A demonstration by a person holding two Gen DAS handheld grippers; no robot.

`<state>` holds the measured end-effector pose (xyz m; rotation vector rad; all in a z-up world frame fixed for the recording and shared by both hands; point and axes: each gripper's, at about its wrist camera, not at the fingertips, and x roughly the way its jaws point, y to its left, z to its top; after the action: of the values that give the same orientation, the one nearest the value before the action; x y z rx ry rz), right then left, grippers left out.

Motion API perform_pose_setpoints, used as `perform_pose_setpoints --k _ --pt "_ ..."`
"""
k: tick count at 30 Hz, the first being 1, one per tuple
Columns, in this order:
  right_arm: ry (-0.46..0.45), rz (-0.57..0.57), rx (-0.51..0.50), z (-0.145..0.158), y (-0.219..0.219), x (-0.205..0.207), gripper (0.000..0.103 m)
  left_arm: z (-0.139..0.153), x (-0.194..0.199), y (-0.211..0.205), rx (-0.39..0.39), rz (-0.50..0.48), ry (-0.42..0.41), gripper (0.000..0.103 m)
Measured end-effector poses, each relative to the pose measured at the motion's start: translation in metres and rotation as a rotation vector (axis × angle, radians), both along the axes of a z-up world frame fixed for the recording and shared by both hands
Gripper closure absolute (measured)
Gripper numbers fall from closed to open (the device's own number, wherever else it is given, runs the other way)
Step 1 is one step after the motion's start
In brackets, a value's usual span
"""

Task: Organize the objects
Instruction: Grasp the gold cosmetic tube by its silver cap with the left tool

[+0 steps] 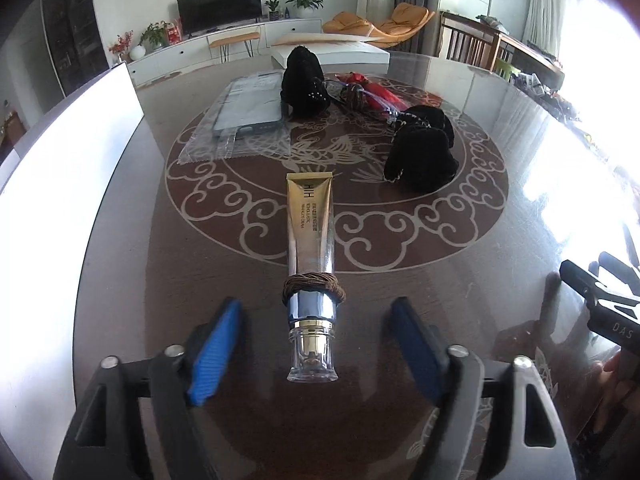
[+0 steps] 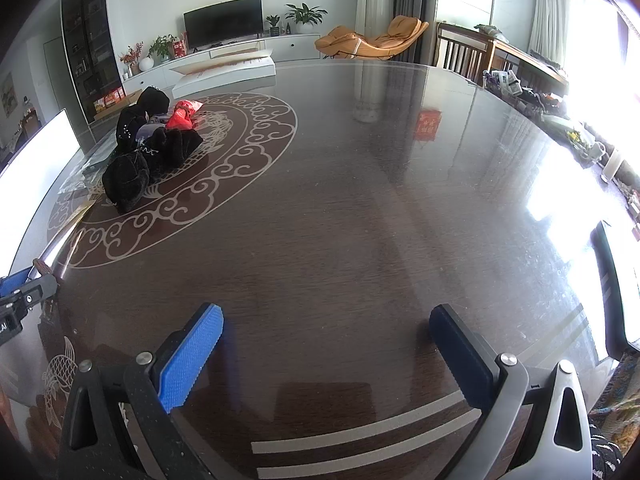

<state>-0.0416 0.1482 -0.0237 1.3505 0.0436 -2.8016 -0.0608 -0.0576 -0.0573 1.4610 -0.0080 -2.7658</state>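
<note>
A gold cream tube [image 1: 310,220] with a clear cap [image 1: 313,356] lies on the dark glass-topped table [image 1: 480,280], its cap end towards the camera. A brown cord ring [image 1: 314,286] sits around its neck. My left gripper [image 1: 316,308] stands open, with a blue pad on each side of the tube's silver collar and a gap on both sides. My right gripper [image 2: 326,316] is open over bare table with nothing between its fingers. Part of the right gripper also shows at the edge of the left wrist view.
Beyond the tube lie black velvet pouches [image 1: 420,160], another black pouch [image 1: 302,80], a red packet [image 1: 372,92] and a phone case in a clear bag [image 1: 248,112]. A white board [image 1: 60,200] stands along the table's left edge. Clutter lines the far right edge [image 2: 520,88].
</note>
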Motion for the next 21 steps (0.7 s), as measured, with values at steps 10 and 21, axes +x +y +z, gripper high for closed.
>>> perform_pose_setpoints --k 10,21 --pt "0.001 0.002 0.000 0.0003 -0.0011 -0.0002 0.000 -0.0059 -0.0025 -0.0050 0.003 0.044 0.005 0.000" --pt "0.002 0.002 0.000 0.0003 -0.0016 -0.0004 0.000 -0.0060 -0.0011 -0.0051 0.003 0.045 0.008 0.000"
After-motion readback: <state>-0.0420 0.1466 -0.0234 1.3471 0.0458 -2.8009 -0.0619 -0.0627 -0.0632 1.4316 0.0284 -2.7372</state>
